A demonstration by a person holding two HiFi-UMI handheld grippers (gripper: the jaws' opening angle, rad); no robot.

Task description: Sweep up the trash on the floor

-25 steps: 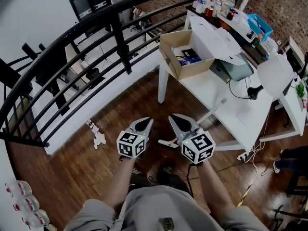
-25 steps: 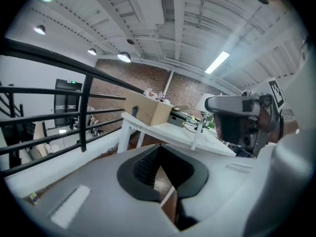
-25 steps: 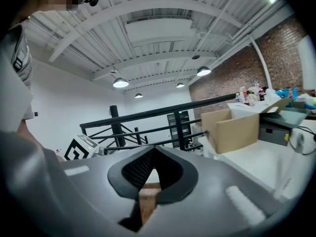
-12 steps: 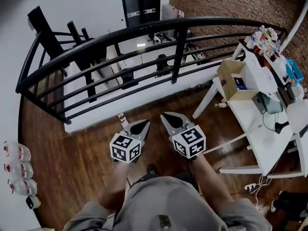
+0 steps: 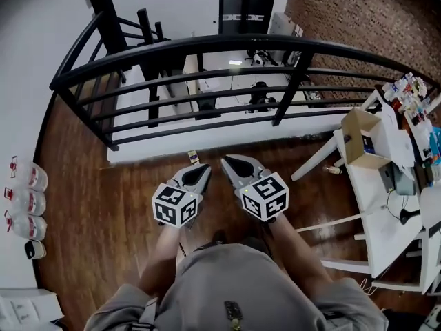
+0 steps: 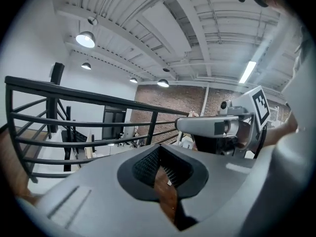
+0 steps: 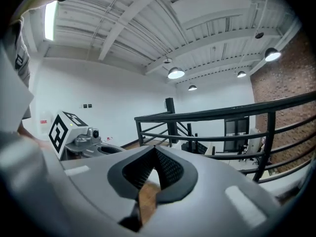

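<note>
Head view: my left gripper [image 5: 200,174] and right gripper [image 5: 231,164], side by side. The trash scrap [image 5: 193,158] lies on the floor [image 5: 103,212] just ahead, by the railing [image 5: 207,45] (no broom visible).
Left gripper view: fingers clenched, empty.
Right gripper view: likewise.
Scrap probably light and flimsy; pinch an edge.

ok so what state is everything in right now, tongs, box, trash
left tongs: shut, nothing between them
right tongs: shut, nothing between them
cardboard box: flaps open, on the white table
trash scrap: lying on the wood floor by the railing, not swept up
</note>
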